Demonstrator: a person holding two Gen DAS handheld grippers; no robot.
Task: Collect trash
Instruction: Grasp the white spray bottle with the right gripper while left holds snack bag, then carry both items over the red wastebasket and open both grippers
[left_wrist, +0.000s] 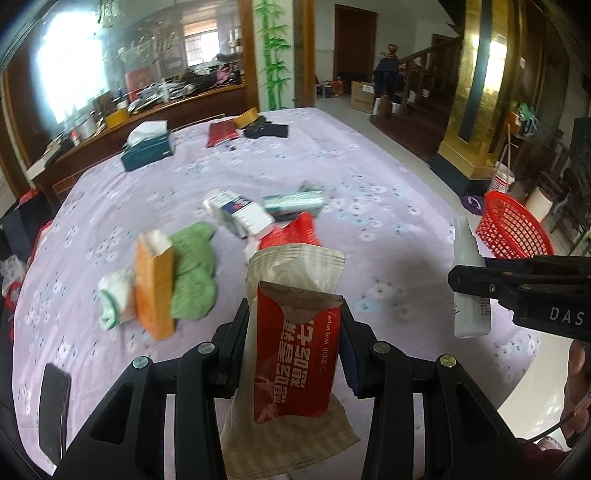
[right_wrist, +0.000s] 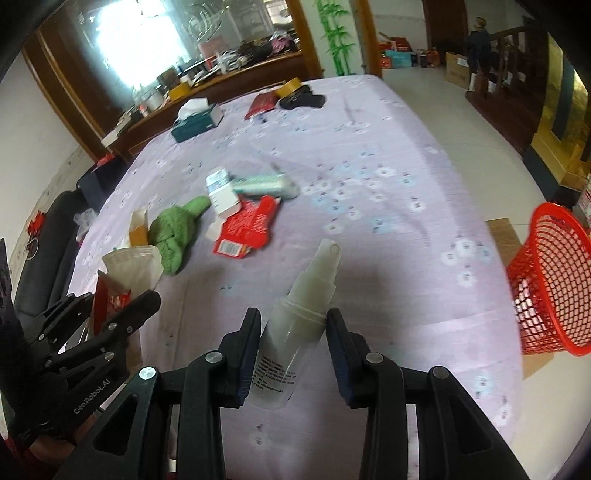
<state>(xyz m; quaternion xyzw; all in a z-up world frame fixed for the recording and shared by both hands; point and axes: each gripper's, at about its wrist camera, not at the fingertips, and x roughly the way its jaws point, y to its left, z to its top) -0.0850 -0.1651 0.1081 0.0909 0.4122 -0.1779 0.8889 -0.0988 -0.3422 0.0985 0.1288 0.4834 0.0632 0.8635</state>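
Left gripper (left_wrist: 293, 332) clamps a wet-wipe packet (left_wrist: 295, 354), long axis toward 12 o'clock. Right gripper (right_wrist: 293, 343) grips a spray bottle (right_wrist: 295, 328), nozzle toward 1 o'clock; right pad contact unclear.

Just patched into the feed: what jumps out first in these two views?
Both grippers are loaded: the left gripper is clamped on a red wet wipe packet, the right gripper on a white spray bottle. A bright red basket stands off the table's right edge, and more litter clusters mid-table around a green cloth.
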